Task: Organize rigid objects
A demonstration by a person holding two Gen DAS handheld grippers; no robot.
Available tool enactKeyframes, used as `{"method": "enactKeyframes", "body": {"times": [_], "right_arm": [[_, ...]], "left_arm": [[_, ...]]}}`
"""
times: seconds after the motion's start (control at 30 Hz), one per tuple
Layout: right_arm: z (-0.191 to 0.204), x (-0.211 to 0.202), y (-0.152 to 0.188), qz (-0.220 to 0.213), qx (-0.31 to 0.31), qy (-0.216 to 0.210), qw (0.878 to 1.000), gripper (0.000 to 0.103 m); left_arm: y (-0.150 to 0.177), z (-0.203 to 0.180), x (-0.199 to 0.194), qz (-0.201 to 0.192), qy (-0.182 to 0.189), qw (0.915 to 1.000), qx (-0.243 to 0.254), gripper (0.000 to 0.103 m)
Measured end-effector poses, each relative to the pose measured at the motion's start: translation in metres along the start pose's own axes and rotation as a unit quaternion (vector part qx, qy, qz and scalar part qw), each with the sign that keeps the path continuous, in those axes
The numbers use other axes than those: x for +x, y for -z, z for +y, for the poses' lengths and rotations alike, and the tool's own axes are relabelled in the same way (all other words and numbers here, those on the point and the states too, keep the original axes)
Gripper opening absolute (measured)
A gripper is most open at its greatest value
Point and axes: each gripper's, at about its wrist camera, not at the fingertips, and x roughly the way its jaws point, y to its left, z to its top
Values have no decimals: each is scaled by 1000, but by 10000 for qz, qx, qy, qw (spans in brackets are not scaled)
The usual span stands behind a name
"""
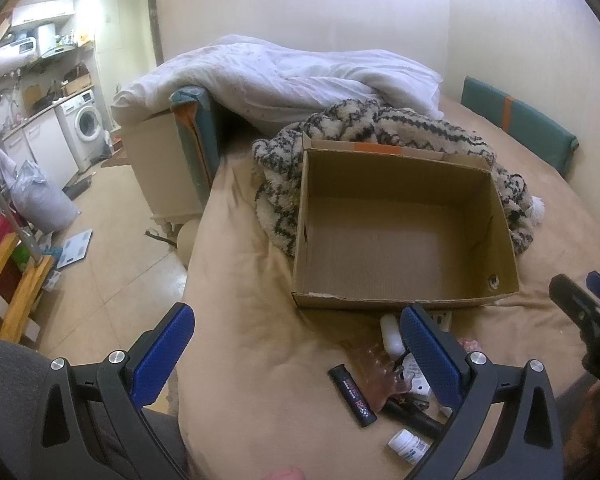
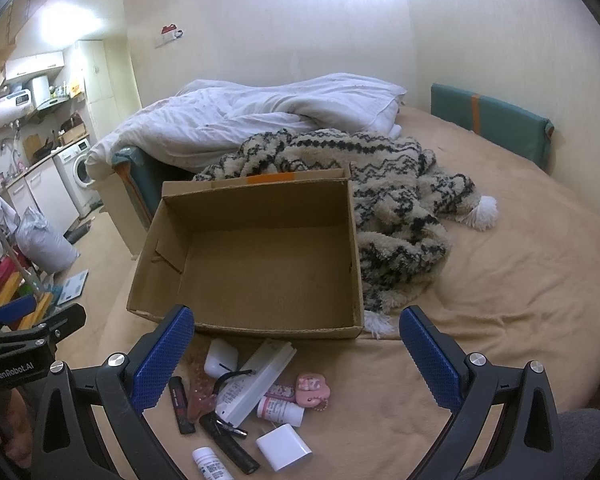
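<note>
cardboard box (image 2: 260,256) (empty) beyond right gripper (image 2: 296,356), clutter (image 2: 252,400) between

A bed (image 2: 520,280) with a tan sheet fills most of both views. On it lies a white duvet (image 2: 268,120), bunched toward the far end, and just in front of it a fluffy cream blanket with black zigzag pattern (image 2: 396,216). A teal cushion with an orange stripe (image 2: 496,120) leans against the wall. On the left, across the floor, stands a white washing machine (image 1: 85,124) under a counter (image 1: 40,110), and near it a grey bag (image 1: 40,200), perhaps of plastic.
</note>
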Motion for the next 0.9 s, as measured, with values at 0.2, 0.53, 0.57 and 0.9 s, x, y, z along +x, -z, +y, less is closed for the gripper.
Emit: {"method": "enactKeyframes", "body": {"times": [0.2,0.53,0.57,0.9], "right_arm": [[1,-1,0,-3,-7,2,10000,103],[2,0,1,6,-23,8,10000,103],[2,0,1,5,-24,6,10000,103],[2,0,1,6,-22,10,10000,103]], "left_arm": [[1,-1,0,5,-38,10000,20,103],[1,1,1,23,-31,10000,19,103],[1,1,1,22,-31,10000,20,103],[0,1,1,28,-30,10000,19,103]]}}
